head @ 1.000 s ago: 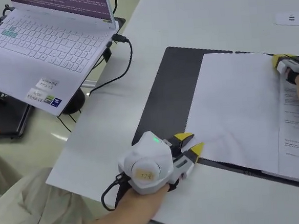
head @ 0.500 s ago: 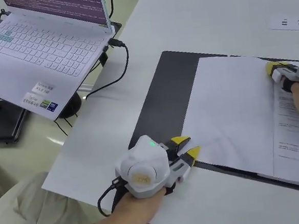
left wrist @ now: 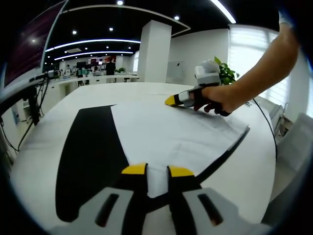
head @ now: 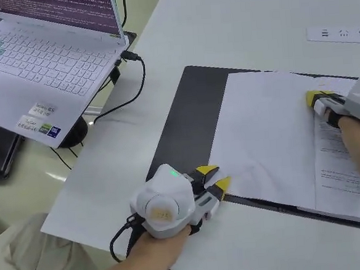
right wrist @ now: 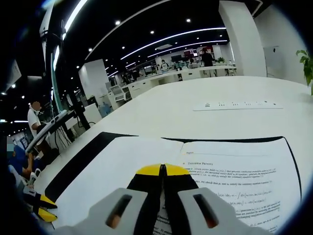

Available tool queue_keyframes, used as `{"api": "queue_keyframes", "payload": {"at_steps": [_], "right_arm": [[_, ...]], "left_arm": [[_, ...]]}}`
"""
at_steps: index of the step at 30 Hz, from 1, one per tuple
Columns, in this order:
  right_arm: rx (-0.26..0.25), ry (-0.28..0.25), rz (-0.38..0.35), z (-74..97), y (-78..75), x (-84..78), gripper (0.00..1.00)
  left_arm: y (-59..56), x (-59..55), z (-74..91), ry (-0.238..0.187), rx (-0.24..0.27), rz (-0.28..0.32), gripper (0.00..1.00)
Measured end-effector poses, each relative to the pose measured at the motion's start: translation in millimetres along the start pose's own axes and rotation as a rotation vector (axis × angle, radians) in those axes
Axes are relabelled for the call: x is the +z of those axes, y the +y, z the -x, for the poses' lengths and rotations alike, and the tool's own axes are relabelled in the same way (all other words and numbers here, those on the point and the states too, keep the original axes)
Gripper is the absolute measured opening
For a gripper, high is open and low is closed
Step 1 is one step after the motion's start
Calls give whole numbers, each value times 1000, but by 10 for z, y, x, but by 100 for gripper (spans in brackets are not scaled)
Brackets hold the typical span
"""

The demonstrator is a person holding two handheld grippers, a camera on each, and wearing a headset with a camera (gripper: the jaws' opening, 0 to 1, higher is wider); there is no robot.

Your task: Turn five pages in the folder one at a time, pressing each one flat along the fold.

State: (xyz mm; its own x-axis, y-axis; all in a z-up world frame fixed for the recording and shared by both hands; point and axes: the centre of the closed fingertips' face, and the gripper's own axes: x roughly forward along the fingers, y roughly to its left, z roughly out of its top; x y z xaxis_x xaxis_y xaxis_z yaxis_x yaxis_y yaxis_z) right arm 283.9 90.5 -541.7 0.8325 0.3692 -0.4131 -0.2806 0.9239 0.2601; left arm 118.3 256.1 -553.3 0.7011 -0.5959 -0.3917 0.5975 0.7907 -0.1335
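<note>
Head view: left gripper [head: 215, 176], jaws slightly parted, sits at the near-left corner of the blank page [head: 260, 129]; right gripper [head: 314, 98], jaws together and empty, rests on the folder [head: 190, 109] fold.

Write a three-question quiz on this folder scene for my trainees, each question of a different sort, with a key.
1. True or false: the right gripper has its jaws wide apart.
2. What lies beyond the folder? A) power strip B) mug C) scissors
3. Fill in: the left gripper sits at the blank page, on its ____ edge as the person sees it.
Key: 1 false, they are closed together; 2 A; 3 near.
</note>
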Motion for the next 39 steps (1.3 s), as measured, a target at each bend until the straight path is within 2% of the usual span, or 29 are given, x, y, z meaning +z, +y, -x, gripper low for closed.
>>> {"api": "queue_keyframes", "payload": {"at_steps": [7, 18, 31, 39], "right_arm": [[8, 2, -28, 155, 109, -52, 0], [21, 1, -34, 344, 225, -141, 0], [34, 28, -32, 613, 287, -318, 0], [57, 55, -15, 763, 391, -428, 0]], "left_arm": [[0, -1, 3, 4, -1, -5, 15], [-6, 0, 10, 8, -1, -17, 15], [-8, -10, 5, 13, -2, -18, 15], [-9, -9, 6, 19, -4, -18, 15]]}}
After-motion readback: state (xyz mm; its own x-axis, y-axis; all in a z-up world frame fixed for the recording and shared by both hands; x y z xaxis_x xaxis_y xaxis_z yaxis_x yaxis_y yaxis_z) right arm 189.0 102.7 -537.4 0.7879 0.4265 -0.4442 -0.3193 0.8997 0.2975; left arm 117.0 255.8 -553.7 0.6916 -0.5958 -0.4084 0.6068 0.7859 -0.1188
